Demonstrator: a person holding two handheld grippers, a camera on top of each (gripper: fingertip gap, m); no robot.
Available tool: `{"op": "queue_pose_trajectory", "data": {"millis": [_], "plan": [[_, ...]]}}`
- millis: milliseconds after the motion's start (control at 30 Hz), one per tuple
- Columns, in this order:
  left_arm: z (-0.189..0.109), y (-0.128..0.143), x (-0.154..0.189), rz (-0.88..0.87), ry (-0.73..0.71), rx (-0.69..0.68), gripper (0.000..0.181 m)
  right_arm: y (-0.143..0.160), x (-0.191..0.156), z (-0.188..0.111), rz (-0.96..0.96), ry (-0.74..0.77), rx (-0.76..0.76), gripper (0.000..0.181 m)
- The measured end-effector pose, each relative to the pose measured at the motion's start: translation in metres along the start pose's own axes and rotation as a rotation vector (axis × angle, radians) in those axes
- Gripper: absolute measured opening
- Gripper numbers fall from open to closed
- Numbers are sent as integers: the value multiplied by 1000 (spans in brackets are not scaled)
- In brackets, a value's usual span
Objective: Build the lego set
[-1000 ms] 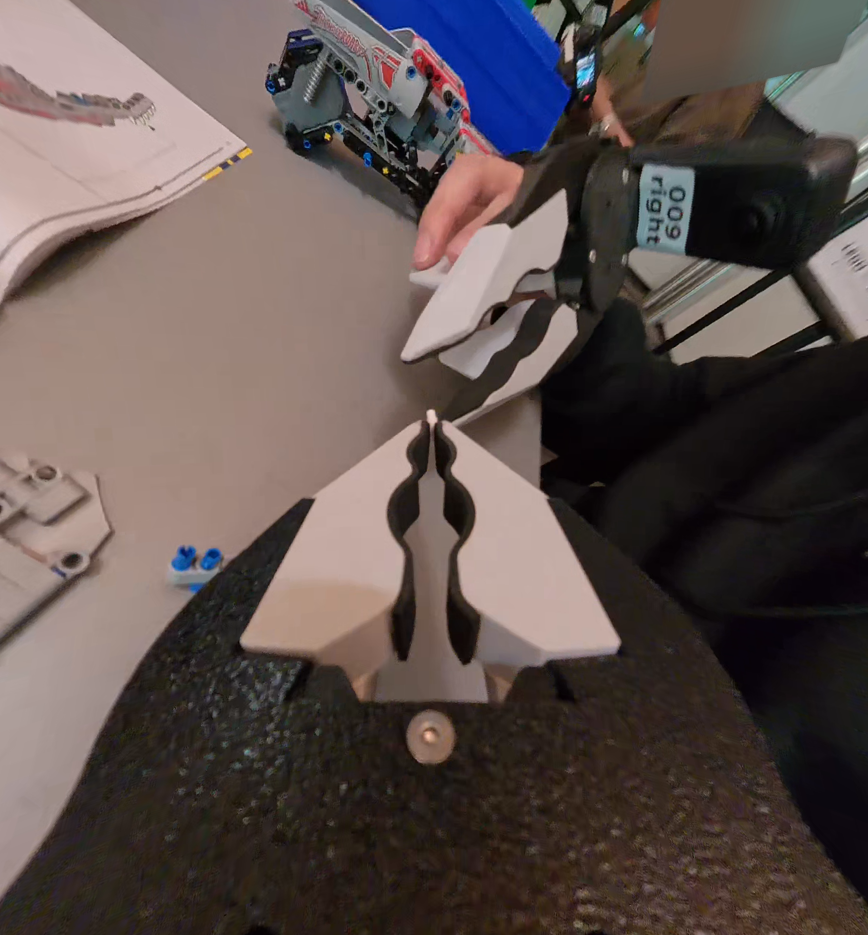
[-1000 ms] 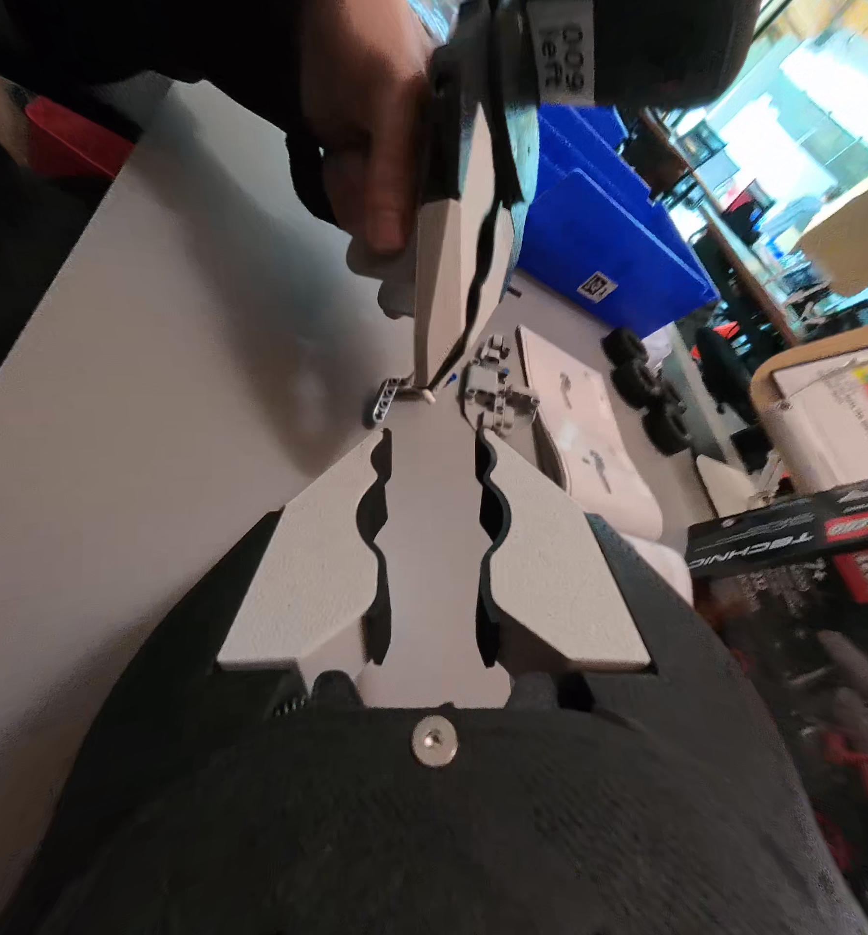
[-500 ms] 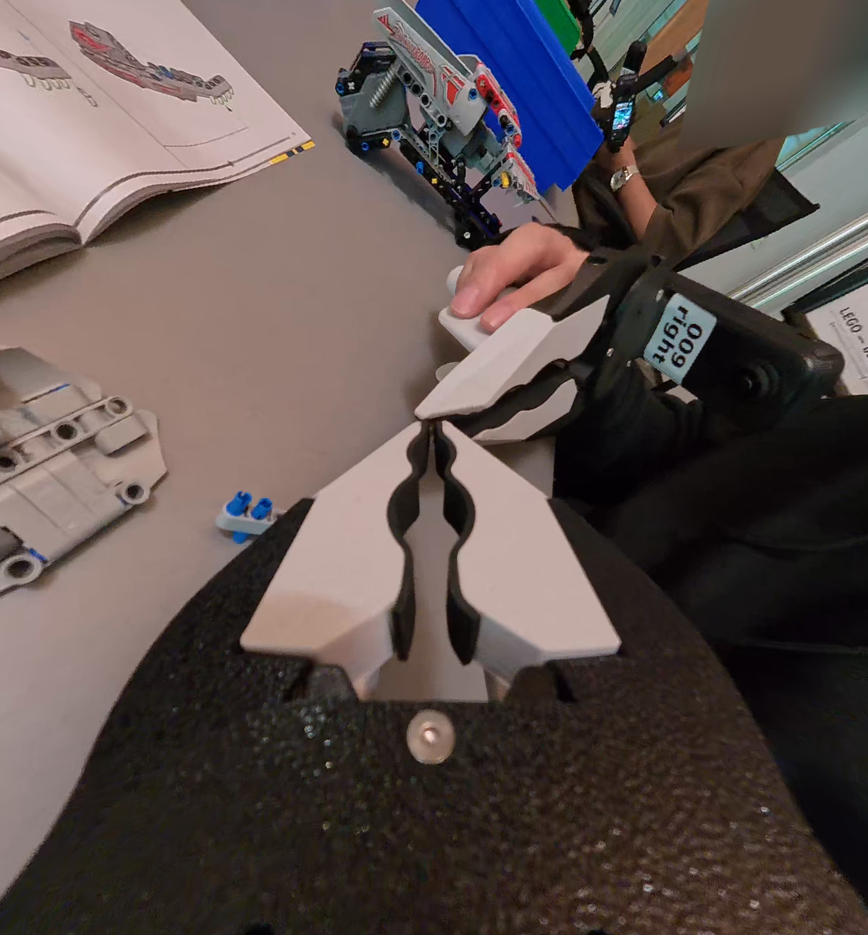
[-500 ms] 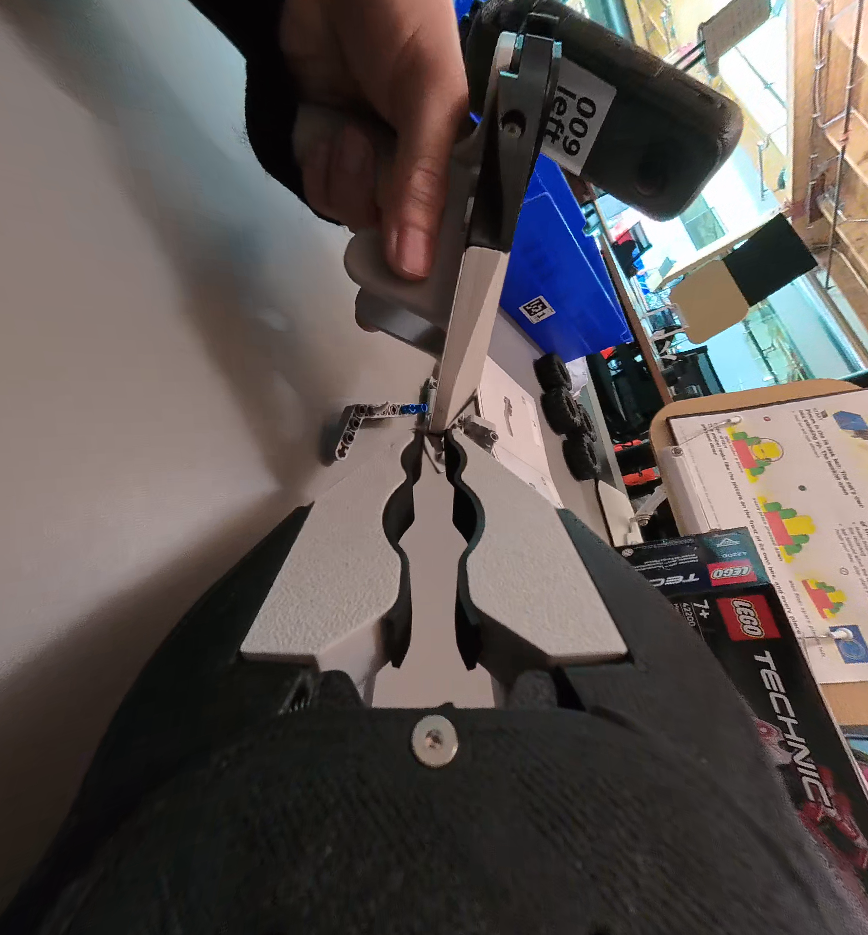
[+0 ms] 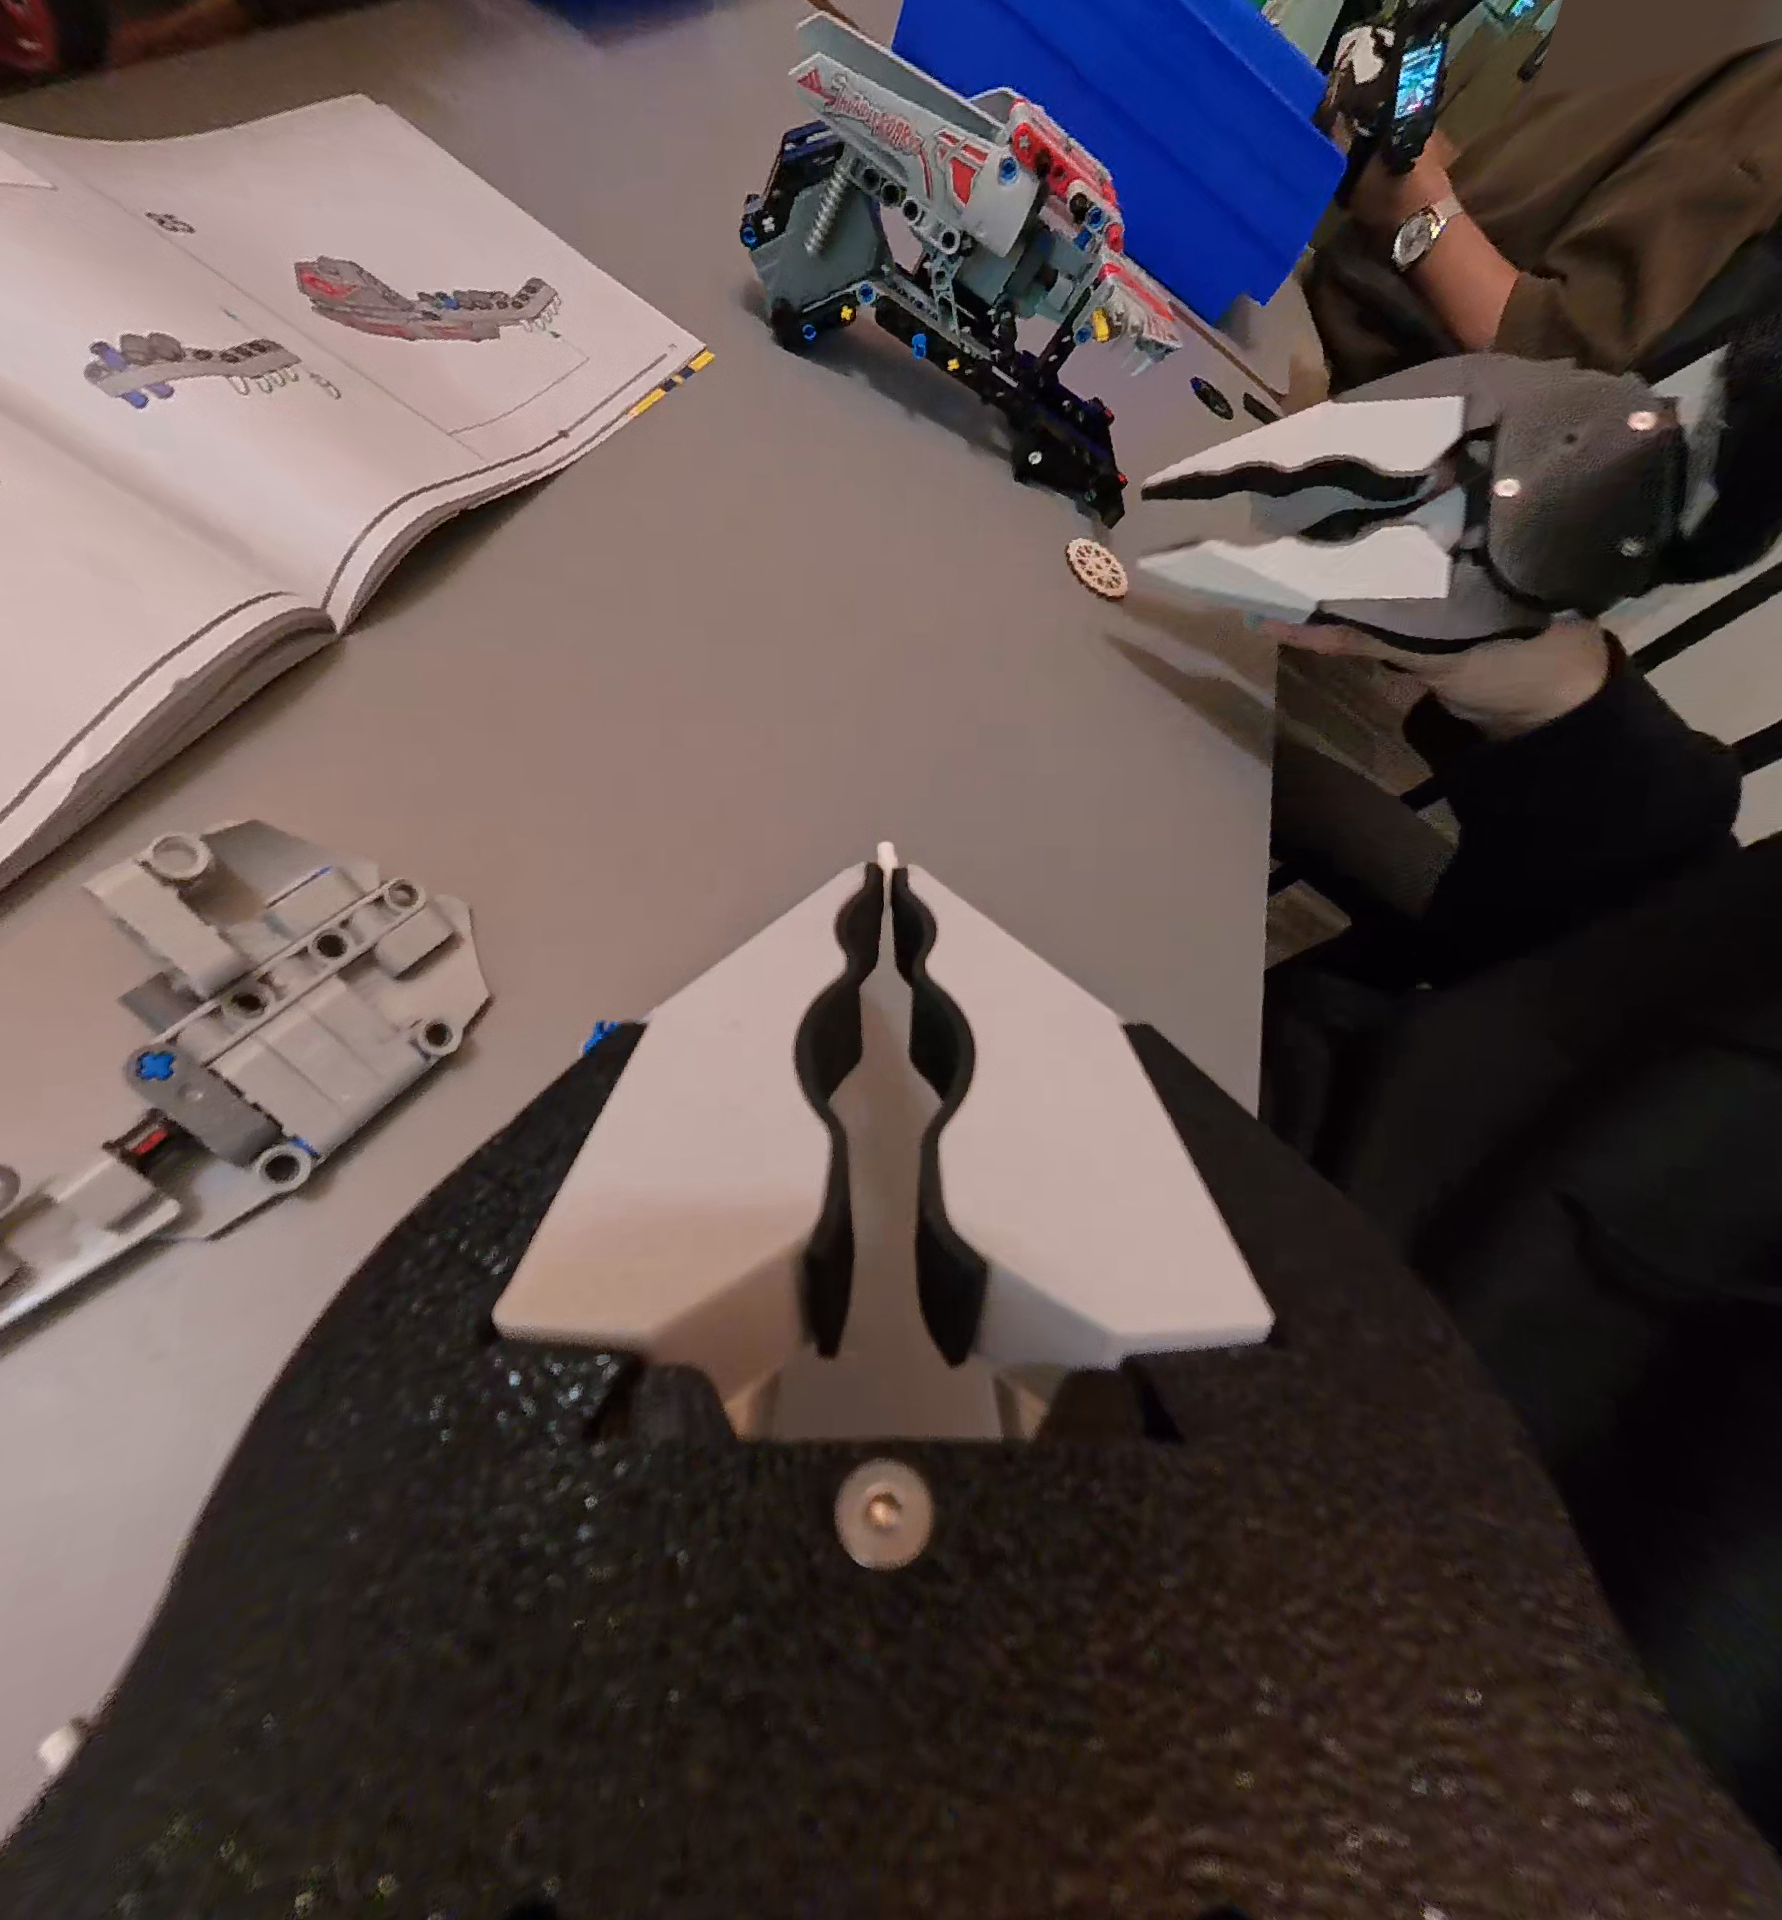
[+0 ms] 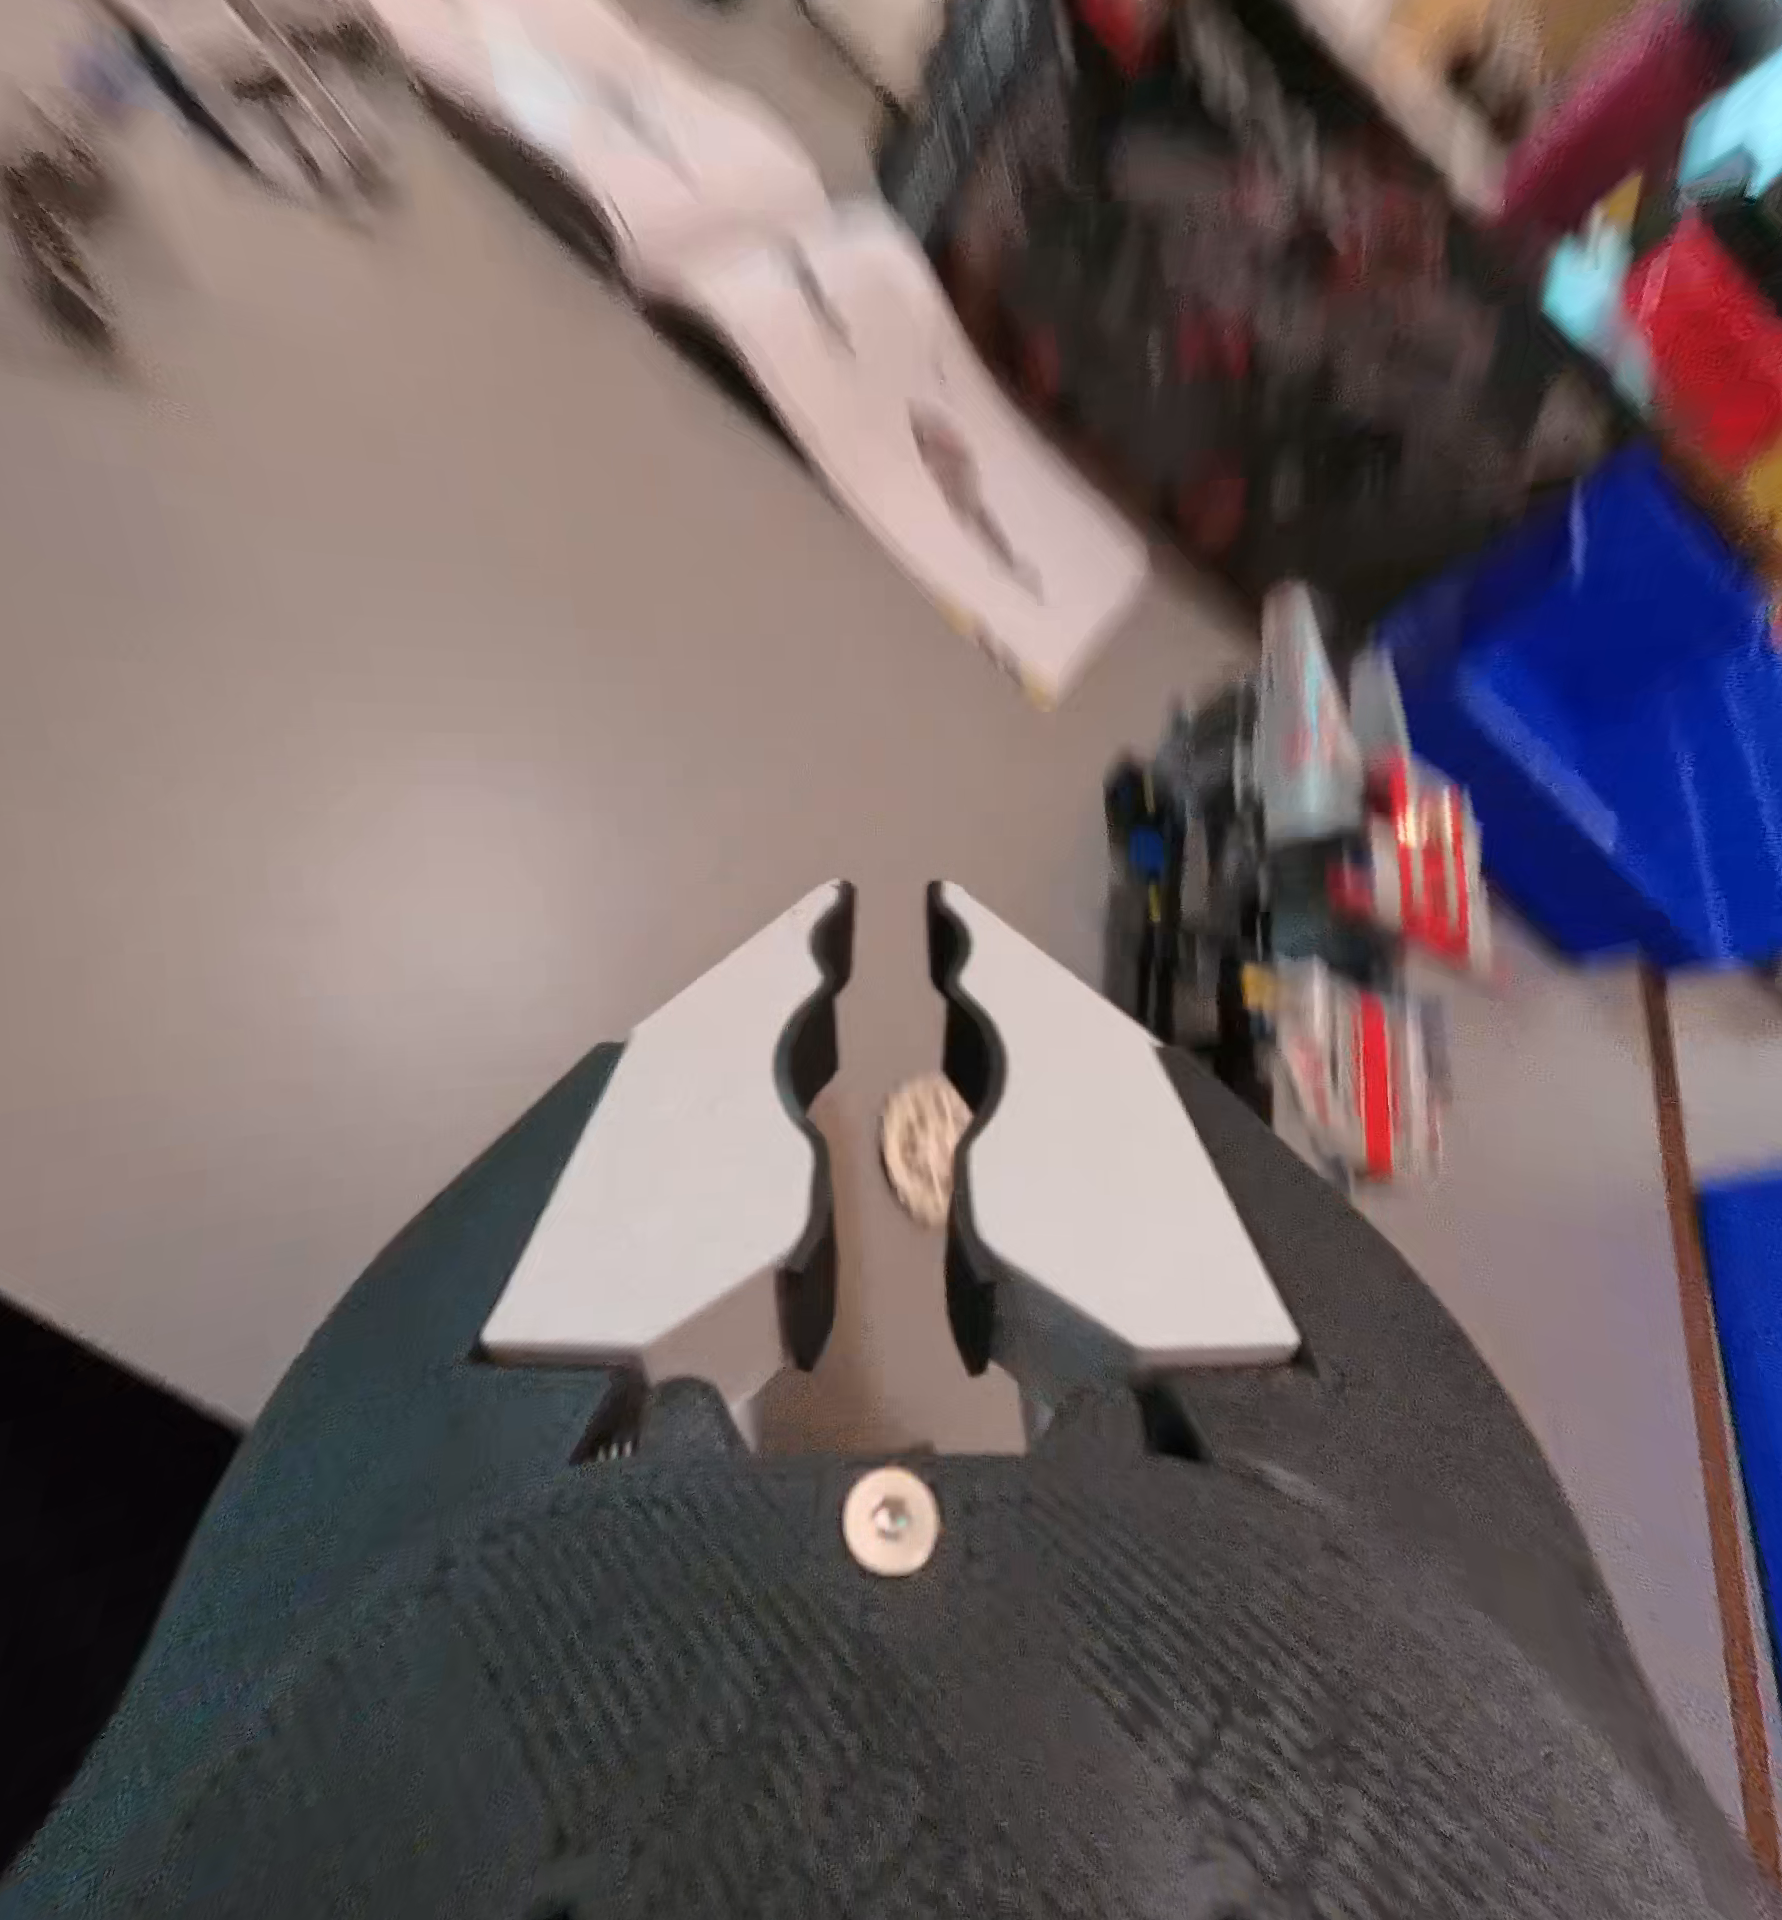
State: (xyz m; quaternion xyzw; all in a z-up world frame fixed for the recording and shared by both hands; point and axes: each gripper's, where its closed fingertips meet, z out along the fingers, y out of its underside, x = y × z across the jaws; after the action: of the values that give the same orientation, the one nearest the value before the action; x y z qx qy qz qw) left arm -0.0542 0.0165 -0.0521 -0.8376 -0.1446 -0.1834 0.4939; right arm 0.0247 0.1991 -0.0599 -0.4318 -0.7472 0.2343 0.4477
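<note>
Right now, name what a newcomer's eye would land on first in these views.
The half-built grey, red and black lego model stands at the table's far side, before a blue bin. An open instruction booklet lies far left. In front, the left gripper pinches a tiny white piece, while the right gripper hangs open by a small tan wheel-shaped piece.

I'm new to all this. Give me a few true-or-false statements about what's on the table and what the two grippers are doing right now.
1. The left gripper pinches a tiny white piece. True.
2. The right gripper is clamped on the tan gear. False: its jaws are apart, and the gear lies on the table.
3. The instruction booklet is closed. False: it lies open.
4. A partly built model stands before a blue bin. True.
</note>
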Motion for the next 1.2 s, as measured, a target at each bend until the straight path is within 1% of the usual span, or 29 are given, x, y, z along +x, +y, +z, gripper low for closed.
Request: {"op": "queue_pose_trajectory", "data": {"millis": [33,67,100,133,200,267,300,400,467,567,600,667,700,733,867,900,1000,1067,1100,1133,1200], "plan": [[1,-1,2,8,7,4,0,26,7,-4,48,0,-106,24],[3,-2,4,16,15,7,0,47,11,-7,106,-7,-188,32],[5,-2,6,20,23,10,0,60,13,-8,165,-24,-231,39],[6,-3,7,20,32,12,0,66,12,-7,235,-49,-244,43],[8,-4,11,28,46,21,0,69,1,-5,376,-148,-256,43],[7,-4,15,39,54,33,0,70,6,2,440,-128,-223,43],[6,-4,17,41,61,37,0,70,10,4,469,-121,-208,39],[4,-2,20,47,73,38,0,73,16,4,545,-103,-235,34],[1,-2,22,59,82,42,0,75,20,0,539,-57,-249,46],[0,-3,22,67,100,37,0,81,21,2,555,-4,-277,62],[1,-4,22,67,106,34,0,79,23,1,557,9,-271,64],[2,-6,23,70,123,39,0,78,25,3,558,30,-255,61],[3,-8,25,72,134,44,0,81,24,6,567,14,-267,61],[5,-10,27,76,144,44,0,80,24,9,602,-5,-251,57],[8,-16,31,100,163,44,0,81,31,12,597,-16,-228,31],[9,-18,33,101,170,45,0,82,30,11,597,-30,-226,31],[10,-20,34,107,183,50,0,86,26,-2,565,-50,-241,30],[11,-21,33,106,178,54,0,87,32,-21,520,-10,-221,30],[10,-22,32,108,176,56,0,88,42,-34,496,32,-214,30],[10,-22,32,107,175,59,0,96,60,-51,469,98,-227,30],[9,-24,31,105,167,66,0,133,122,-98,450,308,-317,30]]}}
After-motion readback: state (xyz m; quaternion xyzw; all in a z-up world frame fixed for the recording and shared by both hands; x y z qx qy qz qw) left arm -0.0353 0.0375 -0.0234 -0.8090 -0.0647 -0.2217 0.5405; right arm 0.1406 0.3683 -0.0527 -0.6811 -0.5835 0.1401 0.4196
